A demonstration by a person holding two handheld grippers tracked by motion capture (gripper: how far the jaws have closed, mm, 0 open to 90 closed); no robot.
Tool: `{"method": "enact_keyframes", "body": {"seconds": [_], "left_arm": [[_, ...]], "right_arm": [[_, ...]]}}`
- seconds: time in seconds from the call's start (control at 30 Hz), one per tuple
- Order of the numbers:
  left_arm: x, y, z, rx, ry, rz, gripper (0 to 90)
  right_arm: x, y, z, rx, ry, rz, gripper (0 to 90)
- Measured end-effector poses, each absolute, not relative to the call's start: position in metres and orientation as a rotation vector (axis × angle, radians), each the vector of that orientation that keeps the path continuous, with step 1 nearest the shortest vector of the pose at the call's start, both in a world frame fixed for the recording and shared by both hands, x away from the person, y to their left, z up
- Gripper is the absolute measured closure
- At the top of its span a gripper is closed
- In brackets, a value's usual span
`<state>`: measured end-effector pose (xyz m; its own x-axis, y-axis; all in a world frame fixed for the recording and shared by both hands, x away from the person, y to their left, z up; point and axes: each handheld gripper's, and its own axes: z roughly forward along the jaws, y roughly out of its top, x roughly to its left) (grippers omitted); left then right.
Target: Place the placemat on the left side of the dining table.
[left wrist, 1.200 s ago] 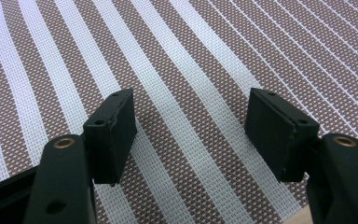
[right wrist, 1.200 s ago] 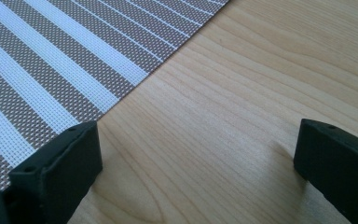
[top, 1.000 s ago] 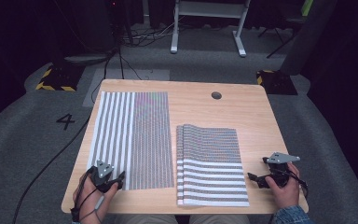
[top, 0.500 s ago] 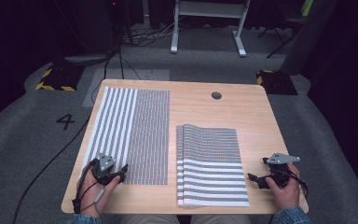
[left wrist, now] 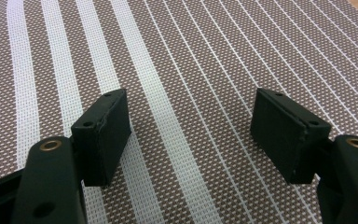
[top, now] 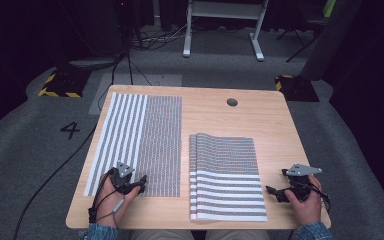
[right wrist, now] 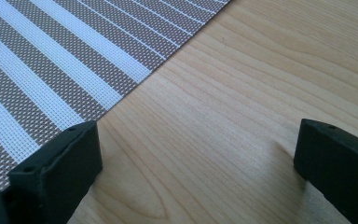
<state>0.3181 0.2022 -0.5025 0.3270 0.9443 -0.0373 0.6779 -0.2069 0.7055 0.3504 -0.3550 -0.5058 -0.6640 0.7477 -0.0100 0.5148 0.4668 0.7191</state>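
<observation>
A brown-and-white striped placemat [top: 140,140] lies flat on the left half of the table; its weave runs under the jaws in the left gripper view [left wrist: 191,56]. My left gripper [top: 138,184] [left wrist: 191,121] hovers low over the mat's near end. Its jaws have just been opening and stand wide, with nothing between them. A stack of similar striped mats [top: 227,175] lies at the right, its edge [right wrist: 51,70] in front of my right gripper. The right gripper [top: 275,192] [right wrist: 198,154] rests open over bare wood just right of that stack.
The wooden table [top: 265,125] has a round cable hole [top: 232,102] at the back. A black cable [top: 55,170] trails off the left side onto grey carpet. A white desk frame [top: 225,25] stands beyond.
My left gripper has shifted a little across the near end of the flat mat, and its jaws stand wider than a second ago. The right hand has kept still.
</observation>
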Motion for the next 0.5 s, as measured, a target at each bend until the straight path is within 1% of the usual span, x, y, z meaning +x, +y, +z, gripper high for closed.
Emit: {"method": "enact_keyframes", "body": {"seconds": [0.5], "left_arm": [[0.3273,0.2008,-0.5024,1.933,1.475,0.562,29.2]], "right_arm": [[0.3502,-0.3546,-0.5057,1.079,2.392,1.018,1.0]]}}
